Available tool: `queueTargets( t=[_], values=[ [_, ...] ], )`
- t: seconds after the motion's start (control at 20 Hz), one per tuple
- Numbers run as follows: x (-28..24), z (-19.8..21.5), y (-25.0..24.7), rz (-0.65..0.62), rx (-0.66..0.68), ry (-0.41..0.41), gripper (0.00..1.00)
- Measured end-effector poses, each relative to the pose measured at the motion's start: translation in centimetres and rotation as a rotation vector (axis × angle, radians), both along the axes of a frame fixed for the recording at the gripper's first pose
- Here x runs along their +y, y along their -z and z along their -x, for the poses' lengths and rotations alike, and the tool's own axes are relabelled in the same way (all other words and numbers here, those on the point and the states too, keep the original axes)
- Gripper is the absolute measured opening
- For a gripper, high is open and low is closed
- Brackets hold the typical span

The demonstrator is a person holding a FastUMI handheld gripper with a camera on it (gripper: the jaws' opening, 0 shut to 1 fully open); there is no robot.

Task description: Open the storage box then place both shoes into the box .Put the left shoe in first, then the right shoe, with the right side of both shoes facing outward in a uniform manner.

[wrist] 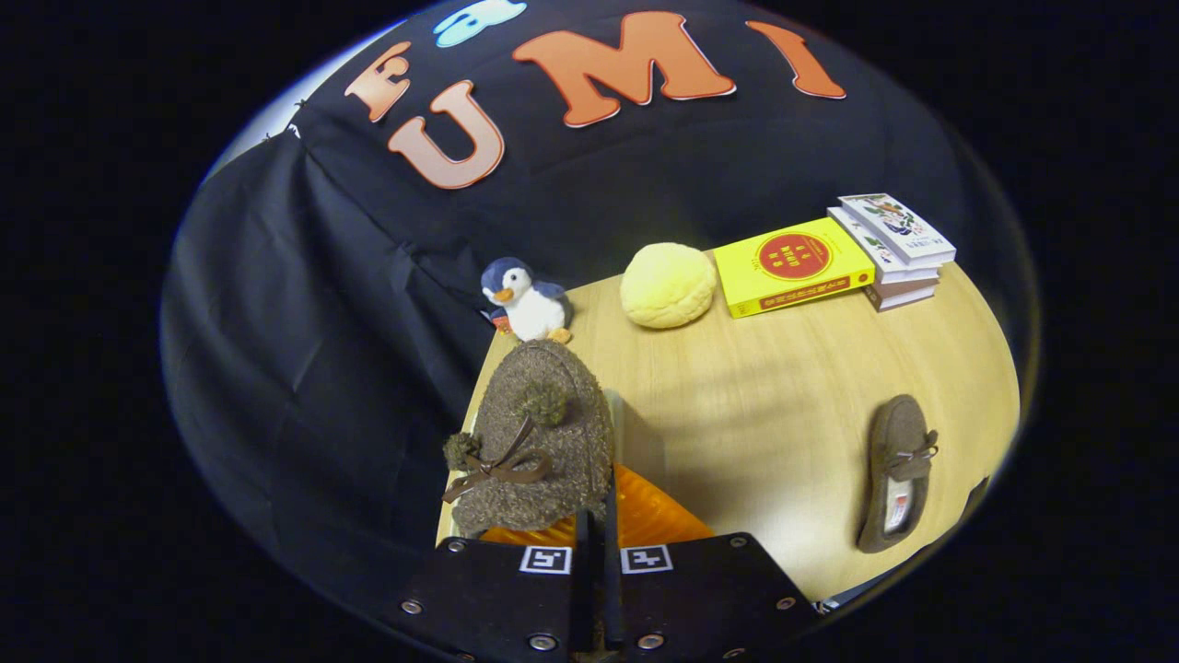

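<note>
A brown fuzzy shoe [539,433] with a bow and two pom-poms hangs toe-up just ahead of my fingers. My gripper [597,517] is shut on its near right rim, the fingers nearly touching. Right under the shoe and the fingers lies the orange ribbed storage box [659,520], mostly hidden by the shoe and the gripper body. The second brown shoe [898,471] lies on the wooden table [774,396] well to the right of the fingers, opening up and toe pointing away from me.
Beyond the held shoe sits a penguin plush [525,302] by the black cloth wall. A yellow round cushion [669,284], a yellow book [792,265] and a small stack of books [895,249] line the table's far side.
</note>
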State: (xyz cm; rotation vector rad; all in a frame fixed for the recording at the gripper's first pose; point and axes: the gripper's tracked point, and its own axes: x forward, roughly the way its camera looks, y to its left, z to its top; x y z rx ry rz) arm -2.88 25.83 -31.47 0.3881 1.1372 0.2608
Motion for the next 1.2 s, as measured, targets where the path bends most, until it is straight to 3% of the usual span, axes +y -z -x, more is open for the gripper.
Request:
queueTargets(
  t=[0.3, 0.8, 1.2],
  values=[
    [5.8, 1.4, 3.0, 0.021, 0.080, -0.002, 0.05],
    [9.1, 4.9, 10.3, 0.159, 0.252, 0.031, 0.05],
    [11.5, 7.3, 12.6, 0.133, 0.348, -0.028, 0.08]
  ],
)
